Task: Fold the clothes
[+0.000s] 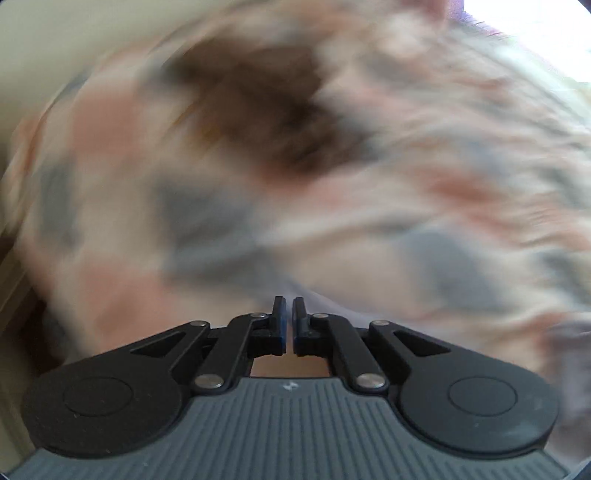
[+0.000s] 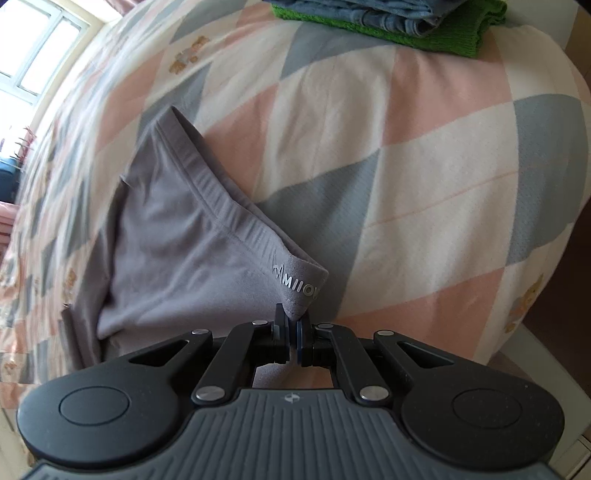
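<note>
Grey underwear [image 2: 177, 229] with a ribbed, lettered waistband hangs over the checked bedspread [image 2: 424, 166]. My right gripper [image 2: 293, 317] is shut on the waistband's near corner, and the cloth drapes away to the left and onto the bed. The left wrist view is smeared by motion. There my left gripper [image 1: 289, 301] is shut above the same pink, grey and white bedspread [image 1: 147, 221]. A pale grey bit of cloth [image 1: 328, 306] shows just beyond its tips; the blur hides whether it is pinched.
Folded jeans [image 2: 369, 11] lie on a green knit [image 2: 443, 37] at the far end of the bed. A bright window [image 2: 33, 48] is at the upper left. The bed's edge drops off at the right [image 2: 546, 314]. A dark brown blur [image 1: 266, 110] sits ahead of the left gripper.
</note>
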A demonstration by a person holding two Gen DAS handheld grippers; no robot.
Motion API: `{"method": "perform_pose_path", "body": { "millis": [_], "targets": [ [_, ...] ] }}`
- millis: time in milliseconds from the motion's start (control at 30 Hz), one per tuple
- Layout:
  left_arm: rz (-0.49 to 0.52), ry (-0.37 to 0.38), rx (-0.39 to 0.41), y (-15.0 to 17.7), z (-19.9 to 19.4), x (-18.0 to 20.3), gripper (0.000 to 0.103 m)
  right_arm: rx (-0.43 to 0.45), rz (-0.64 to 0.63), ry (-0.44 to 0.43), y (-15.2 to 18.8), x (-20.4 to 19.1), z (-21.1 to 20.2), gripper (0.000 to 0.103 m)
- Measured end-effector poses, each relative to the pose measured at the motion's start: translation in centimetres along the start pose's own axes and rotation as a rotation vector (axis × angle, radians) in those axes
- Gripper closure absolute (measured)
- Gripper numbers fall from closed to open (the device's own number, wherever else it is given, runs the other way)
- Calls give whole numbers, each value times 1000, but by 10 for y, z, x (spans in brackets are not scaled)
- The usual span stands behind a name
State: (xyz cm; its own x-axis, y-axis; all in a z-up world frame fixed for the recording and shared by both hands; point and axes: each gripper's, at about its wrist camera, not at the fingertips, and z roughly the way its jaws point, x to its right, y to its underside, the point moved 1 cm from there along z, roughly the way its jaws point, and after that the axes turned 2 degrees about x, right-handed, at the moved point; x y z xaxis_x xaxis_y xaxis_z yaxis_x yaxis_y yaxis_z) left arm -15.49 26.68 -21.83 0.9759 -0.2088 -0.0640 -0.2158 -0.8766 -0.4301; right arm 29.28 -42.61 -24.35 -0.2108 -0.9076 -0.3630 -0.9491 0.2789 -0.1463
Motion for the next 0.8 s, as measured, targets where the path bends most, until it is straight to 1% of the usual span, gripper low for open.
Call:
{"method": "perform_pose_path", "body": {
  "millis": [33, 67, 100, 133, 167, 200, 233, 267, 333, 367, 400, 467, 500, 533, 567, 600, 700, 733, 767, 800],
  "targets": [
    [-78, -18, -73, 12, 20, -18, 101, -8, -4, 19, 2, 0, 4, 101],
    [-158, -16, -125, 23, 33, -34, 101, -19, -8, 34, 4, 1, 8, 100],
    [-236, 8, -147, 33, 39, -45, 101, -30, -9, 53, 6, 1, 13, 99],
    [-308, 55, -144, 40, 39, -52, 99, -34, -7, 73, 8, 1, 16, 98],
    [-375, 110, -133, 46, 36, -58, 95, -36, -5, 93, 11, 2, 18, 95],
    [-431, 166, -126, 51, 33, -62, 79, -38, -3, 112, 13, 2, 21, 91],
    [-475, 210, -122, 54, 31, -65, 72, -32, 3, 124, 15, 2, 21, 88],
    [-508, 240, -120, 55, 30, -65, 67, -24, 10, 134, 18, 2, 21, 79],
    [-546, 295, -138, 54, 35, -60, 65, -12, 37, 136, 23, 4, 22, 75],
    [-562, 315, -150, 53, 39, -56, 62, -11, 64, 129, 26, 6, 23, 71],
    [-573, 324, -158, 50, 44, -51, 60, -9, 96, 117, 28, 9, 25, 64],
    [-585, 308, -162, 44, 57, -40, 62, 3, 156, 93, 33, 14, 28, 60],
    [-583, 300, -163, 42, 62, -35, 66, 13, 181, 81, 35, 16, 29, 59],
    [-574, 290, -160, 38, 66, -31, 89, 21, 206, 73, 37, 18, 31, 58],
    [-561, 283, -157, 34, 67, -28, 103, 28, 228, 68, 37, 21, 33, 58],
    [-543, 285, -145, 28, 65, -26, 103, 34, 248, 63, 38, 23, 34, 58],
    [-394, 280, -10, 10, 35, -25, 103, 50, 283, 44, 37, 28, 34, 57],
    [-362, 267, 24, 5, 28, -30, 103, 54, 284, 35, 37, 30, 33, 58],
    [-338, 250, 46, 0, 23, -37, 103, 57, 283, 26, 37, 31, 31, 58],
    [-309, 221, 41, -2, 24, -40, 103, 59, 282, 18, 37, 34, 29, 60]
  ]
}}
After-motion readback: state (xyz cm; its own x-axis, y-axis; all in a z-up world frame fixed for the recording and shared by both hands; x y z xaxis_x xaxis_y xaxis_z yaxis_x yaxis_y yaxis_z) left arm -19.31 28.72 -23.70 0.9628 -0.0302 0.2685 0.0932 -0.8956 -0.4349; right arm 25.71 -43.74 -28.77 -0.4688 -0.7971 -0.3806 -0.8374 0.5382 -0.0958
